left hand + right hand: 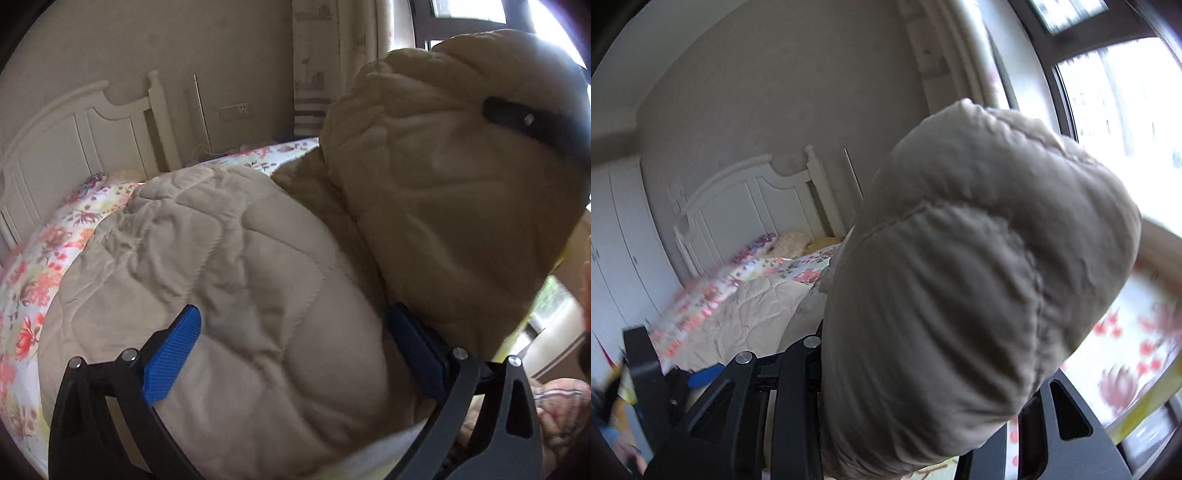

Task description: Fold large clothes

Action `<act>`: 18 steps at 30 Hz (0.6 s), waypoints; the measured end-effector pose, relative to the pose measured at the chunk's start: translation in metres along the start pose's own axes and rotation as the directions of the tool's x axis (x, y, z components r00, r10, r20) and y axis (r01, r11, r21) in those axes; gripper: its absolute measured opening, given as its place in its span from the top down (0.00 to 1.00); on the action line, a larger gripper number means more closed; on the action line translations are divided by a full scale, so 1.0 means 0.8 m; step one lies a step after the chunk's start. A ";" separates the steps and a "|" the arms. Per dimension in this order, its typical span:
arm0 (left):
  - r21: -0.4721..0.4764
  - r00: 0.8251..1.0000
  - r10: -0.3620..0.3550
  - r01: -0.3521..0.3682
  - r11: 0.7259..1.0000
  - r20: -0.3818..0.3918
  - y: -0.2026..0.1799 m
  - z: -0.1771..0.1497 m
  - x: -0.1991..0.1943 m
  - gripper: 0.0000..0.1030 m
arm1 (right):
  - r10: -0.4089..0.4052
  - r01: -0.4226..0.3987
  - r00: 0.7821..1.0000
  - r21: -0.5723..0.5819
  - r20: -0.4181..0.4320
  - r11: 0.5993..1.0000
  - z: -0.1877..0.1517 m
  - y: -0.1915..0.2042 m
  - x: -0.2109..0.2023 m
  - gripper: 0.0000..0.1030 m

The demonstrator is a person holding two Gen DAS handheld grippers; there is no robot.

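Slippage is my main worry here. My right gripper point(923, 398) is clamped on a thick roll of the beige quilted coat point(229, 258), and that bulging fold hangs raised above the rest of the garment, which lies spread on the flower-print bedsheet point(40, 258). The padding looks puffy and slick, so I judge the fold could squeeze out of the jaws if I swing it fast, and it would drop crooked.

My left gripper point(295, 350) stands wide open over the flat part of the coat, with 1 blue pad point(173, 354) on each side and fabric between them but not pinched. Nothing pins the body down, so I expect pulling the raised part across could drag the whole coat toward the headboard point(74, 129) and bunch it.

The lifted fold also blocks most of the right wrist view, so I cannot see where it will land; I could easily overshoot the edge
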State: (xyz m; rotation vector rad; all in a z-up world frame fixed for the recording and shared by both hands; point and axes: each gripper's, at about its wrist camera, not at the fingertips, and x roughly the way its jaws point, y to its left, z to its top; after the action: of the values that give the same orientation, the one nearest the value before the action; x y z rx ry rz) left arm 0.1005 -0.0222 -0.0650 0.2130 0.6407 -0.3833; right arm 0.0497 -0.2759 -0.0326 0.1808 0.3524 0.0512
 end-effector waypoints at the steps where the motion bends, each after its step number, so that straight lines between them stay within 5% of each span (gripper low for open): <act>1: -0.050 0.999 0.007 -0.005 0.999 0.042 0.025 0.000 -0.021 0.02 | -0.023 0.025 1.000 -0.074 0.019 0.997 0.007 0.023 -0.002 0.61; 6: -0.320 0.965 0.173 -0.104 0.942 0.196 0.170 -0.007 -0.128 0.02 | -0.069 0.108 0.992 -0.408 0.109 0.907 0.016 0.143 0.003 0.60; 9: -0.385 0.936 0.283 -0.187 0.904 0.208 0.228 -0.007 -0.176 0.02 | -0.041 0.123 0.988 -0.596 0.149 0.793 -0.003 0.225 0.018 0.60; 12: -0.364 0.927 0.320 -0.236 0.901 0.193 0.248 0.000 -0.201 0.02 | -0.001 0.124 0.988 -0.803 0.152 0.583 -0.057 0.311 0.039 0.56; 14: -0.307 0.939 0.292 -0.228 0.924 0.182 0.242 0.008 -0.201 0.02 | 0.024 0.119 0.990 -0.915 0.138 0.385 -0.111 0.355 0.059 0.50; 16: -0.242 0.957 0.234 -0.189 0.952 0.172 0.226 0.019 -0.190 0.02 | 0.010 0.123 0.992 -0.982 0.126 0.142 -0.177 0.380 0.085 0.48; 17: -0.211 0.963 0.212 -0.175 0.962 0.167 0.217 0.024 -0.184 0.02 | 0.011 0.140 0.990 -0.988 0.141 0.060 -0.200 0.385 0.091 0.41; 18: -0.172 0.968 0.192 -0.164 0.971 0.160 0.204 0.032 -0.174 0.02 | 0.017 0.172 0.985 -0.984 0.172 0.037 -0.208 0.387 0.091 0.41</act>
State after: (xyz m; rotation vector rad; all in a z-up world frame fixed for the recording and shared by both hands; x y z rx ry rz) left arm 0.0793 0.1570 0.0533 0.0834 0.4710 -0.1734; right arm 0.0546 0.0622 -0.1540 -1.3437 0.0989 0.1740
